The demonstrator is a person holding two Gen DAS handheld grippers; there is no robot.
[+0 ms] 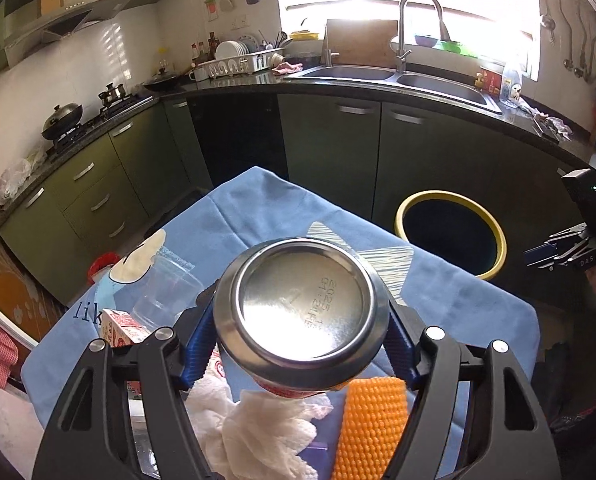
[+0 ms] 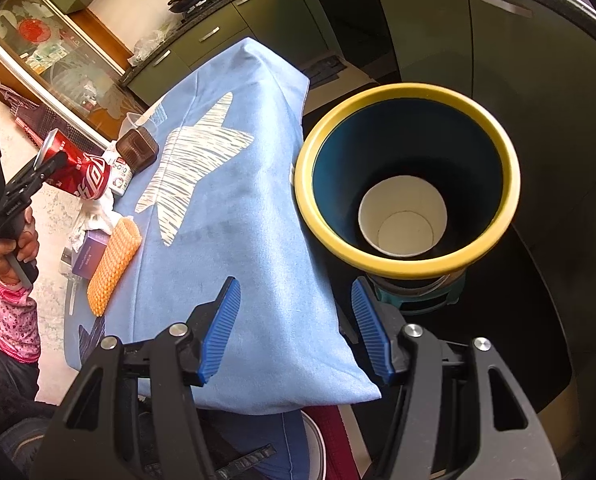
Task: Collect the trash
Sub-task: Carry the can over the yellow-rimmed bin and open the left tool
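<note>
My left gripper [image 1: 302,320] is shut on a red soda can [image 1: 302,312], whose silver bottom faces the camera, with a blue pad on each side. The can [image 2: 77,168] hangs tilted above the left side of the table with the blue cloth [image 2: 237,200]. Under it lie crumpled white tissue [image 1: 257,432] and an orange foam net sleeve [image 1: 374,428]. My right gripper [image 2: 293,332] stands open with nothing between its fingers, over the cloth's near corner beside the yellow-rimmed bin [image 2: 410,264]. A white paper cup [image 2: 404,222] sits inside the bin.
A clear plastic cup [image 1: 165,292], a small carton [image 1: 121,328], a purple box [image 2: 91,256] and a brown container [image 2: 137,150] lie on the cloth's left side. Green kitchen cabinets [image 1: 330,152] and a sink counter [image 1: 378,76] stand beyond the table. The bin [image 1: 446,195] is at the table's right.
</note>
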